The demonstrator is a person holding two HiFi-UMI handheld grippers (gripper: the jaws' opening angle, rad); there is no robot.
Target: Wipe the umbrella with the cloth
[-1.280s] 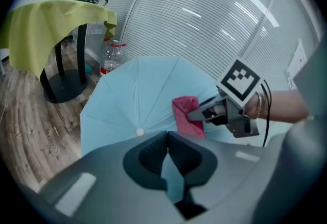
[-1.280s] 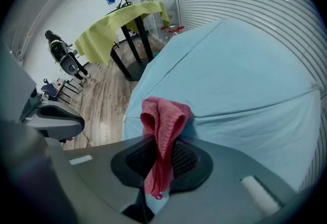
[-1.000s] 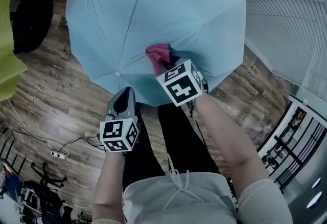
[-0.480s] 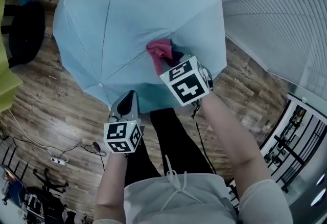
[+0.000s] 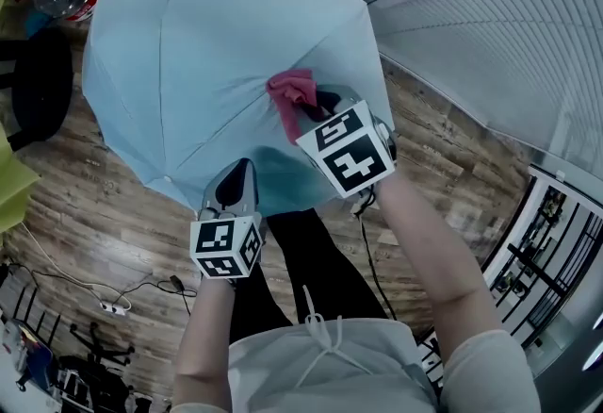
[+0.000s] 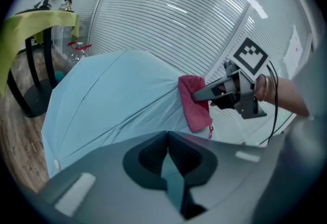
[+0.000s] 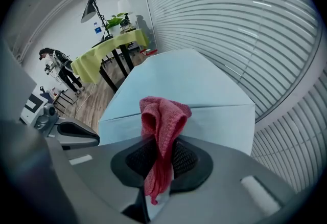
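Our right claw clamps the cloth on the umbrella. Our left claw pinches its near rim. A table stands far left.

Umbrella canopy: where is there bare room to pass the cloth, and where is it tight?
Bare: on the umbrella, the wide panels left of and beyond the cloth, out to the far rim. Tight: the near rim, where the left hand-held gripper pinches the fabric beside the right hand-held gripper holding the cloth.
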